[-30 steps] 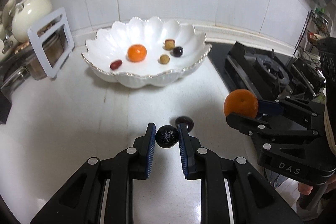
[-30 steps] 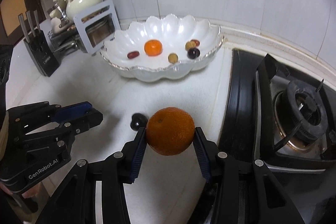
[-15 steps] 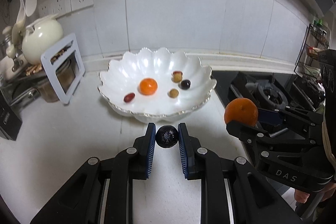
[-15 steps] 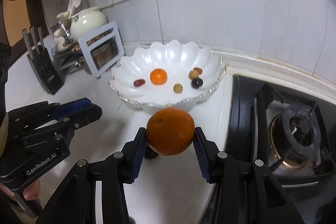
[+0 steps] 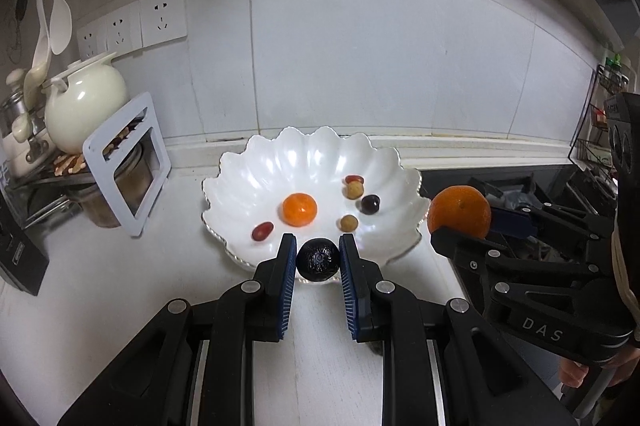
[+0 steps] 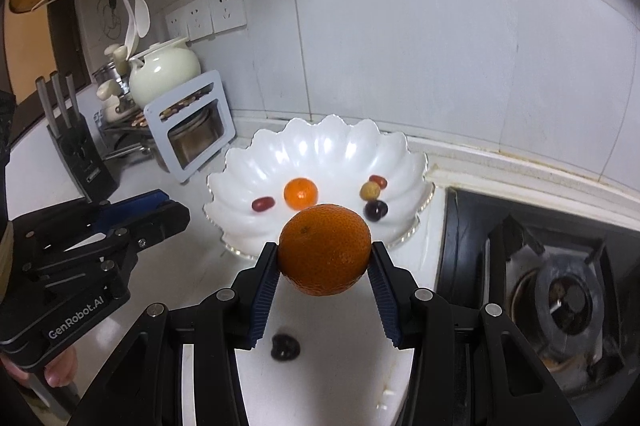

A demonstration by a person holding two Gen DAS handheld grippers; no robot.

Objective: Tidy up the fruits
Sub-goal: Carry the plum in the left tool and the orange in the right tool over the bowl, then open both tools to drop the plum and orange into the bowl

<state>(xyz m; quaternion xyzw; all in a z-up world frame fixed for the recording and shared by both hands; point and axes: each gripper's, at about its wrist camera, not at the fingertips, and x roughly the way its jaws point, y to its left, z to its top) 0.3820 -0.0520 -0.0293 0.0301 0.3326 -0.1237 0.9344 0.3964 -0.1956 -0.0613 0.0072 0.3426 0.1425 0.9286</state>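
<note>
My left gripper [image 5: 318, 260] is shut on a small black round fruit [image 5: 318, 259], held above the counter just before the near rim of the white scalloped bowl [image 5: 384, 162]. My right gripper [image 6: 325, 253] is shut on a large orange [image 6: 325, 249], also raised, to the right of the bowl; it shows in the left wrist view [image 5: 459, 212]. The bowl [image 6: 408, 162] holds a small orange [image 6: 301, 192], red grapes, tan fruits and a dark grape [image 6: 375, 210]. One dark fruit [image 6: 285, 346] lies on the counter below my right gripper.
A gas stove [image 6: 560, 290] is at the right. A white rack with jars [image 5: 124, 162], a cream teapot [image 5: 82, 106] and a knife block [image 6: 76, 146] stand at the left. Wall sockets [image 5: 132, 22] and hanging spoons are above.
Both grippers have risen from the counter with their fruits and moved toward the bowl. The dark fruit on the counter now lies beneath them.
</note>
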